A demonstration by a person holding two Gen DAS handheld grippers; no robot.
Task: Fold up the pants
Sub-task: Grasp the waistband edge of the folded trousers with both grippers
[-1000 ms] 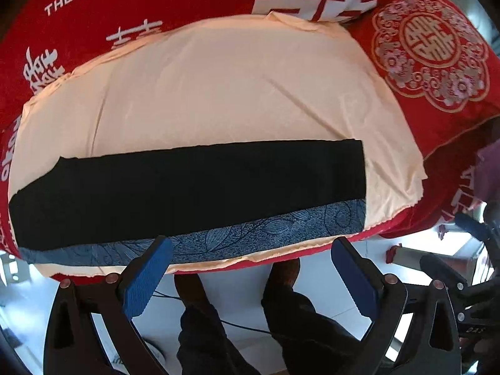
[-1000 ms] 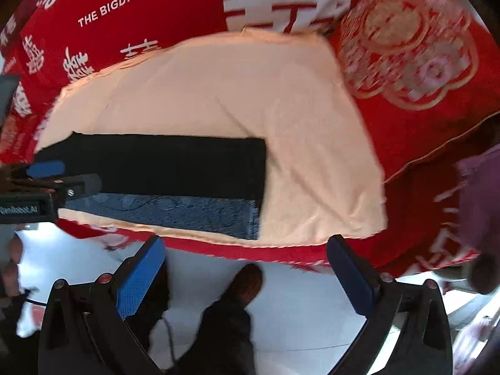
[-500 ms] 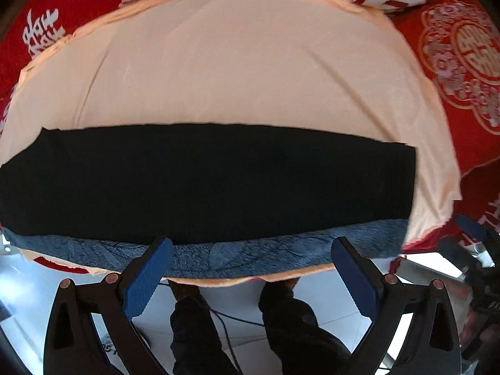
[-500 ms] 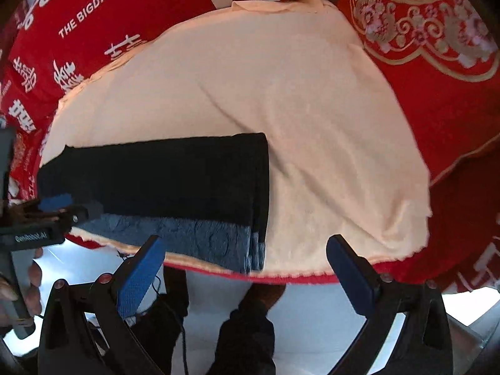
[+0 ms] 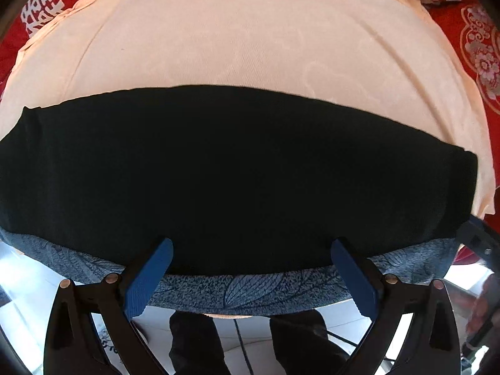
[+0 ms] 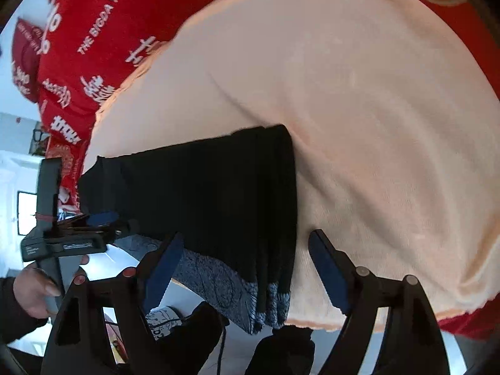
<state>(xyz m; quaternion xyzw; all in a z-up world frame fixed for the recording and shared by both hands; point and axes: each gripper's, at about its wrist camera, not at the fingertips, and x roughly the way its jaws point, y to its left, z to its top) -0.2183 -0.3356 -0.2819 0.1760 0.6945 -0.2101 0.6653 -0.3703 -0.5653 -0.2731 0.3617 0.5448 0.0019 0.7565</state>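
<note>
Black pants (image 5: 237, 175) lie folded lengthwise in a long strip across a peach sheet (image 5: 250, 37), with a blue-grey leaf-patterned inner layer (image 5: 243, 290) showing along the near edge. My left gripper (image 5: 250, 268) is open, its blue pads straddling that near edge at mid-length. In the right wrist view the pants (image 6: 212, 193) end in a stacked right edge. My right gripper (image 6: 243, 265) is open around that near right corner, with the patterned edge (image 6: 225, 287) between the pads. The left gripper (image 6: 68, 237) and the hand holding it show at the far left.
The peach sheet (image 6: 375, 109) covers a bed with red bedding (image 6: 90, 40) bearing white lettering at the back and left. A red patterned cushion (image 5: 481, 53) lies at the right. The person's dark legs and shoes (image 5: 250, 340) stand on a white floor below the bed edge.
Both grippers have moved down and forward to the near edge of the pants. The pants now fill far more of each view. Both stay open.
</note>
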